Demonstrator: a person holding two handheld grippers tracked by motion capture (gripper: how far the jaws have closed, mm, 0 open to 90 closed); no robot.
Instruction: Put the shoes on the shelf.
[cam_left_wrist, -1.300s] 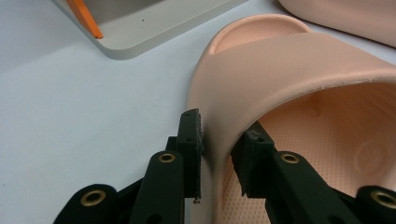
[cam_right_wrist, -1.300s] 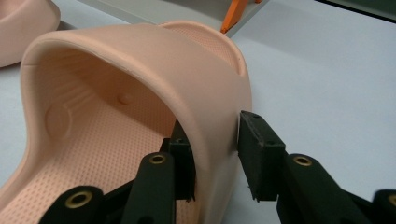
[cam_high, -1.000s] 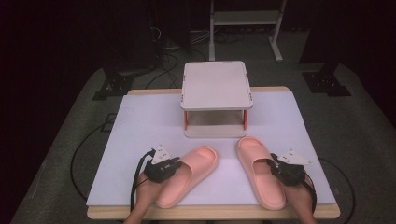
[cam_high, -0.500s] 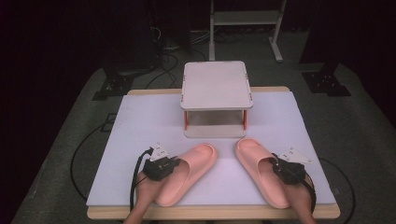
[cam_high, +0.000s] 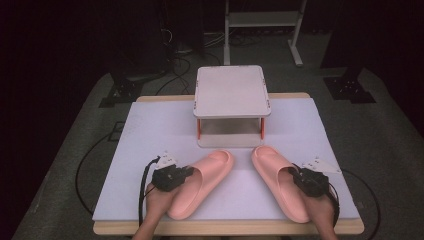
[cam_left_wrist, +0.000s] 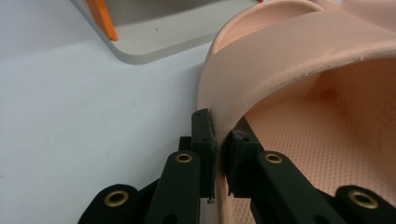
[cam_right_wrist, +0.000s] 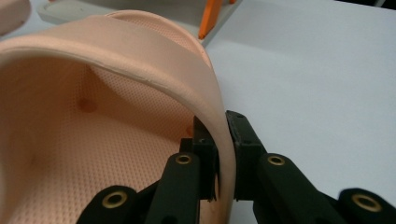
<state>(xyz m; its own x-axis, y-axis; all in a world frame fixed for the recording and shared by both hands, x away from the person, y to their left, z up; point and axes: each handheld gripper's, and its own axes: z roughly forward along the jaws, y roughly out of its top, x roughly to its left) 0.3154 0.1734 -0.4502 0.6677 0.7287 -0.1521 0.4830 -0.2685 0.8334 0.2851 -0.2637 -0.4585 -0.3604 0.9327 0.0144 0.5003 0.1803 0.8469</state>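
While each of our grippers pinches a pink slipper by its strap edge, jaws just clamped tight, both slippers lie flat on the white table (cam_high: 150, 130). The left gripper (cam_high: 175, 176) holds the left slipper (cam_high: 202, 182), toe toward one o'clock; the right gripper (cam_high: 302, 181) holds the right slipper (cam_high: 277, 180), toe toward eleven. The small shelf (cam_high: 231, 92) stands at twelve, just beyond both toes.

Left gripper (cam_left_wrist: 219, 149) — jaws clamped on the strap edge of the pink slipper (cam_left_wrist: 303, 70), one pad outside, one inside. Dotted footbed visible under the strap. White table surface (cam_left_wrist: 70, 130) to the left; grey shelf base (cam_left_wrist: 173, 32) with an orange leg (cam_left_wrist: 102, 18) beyond — apart from the slipper.
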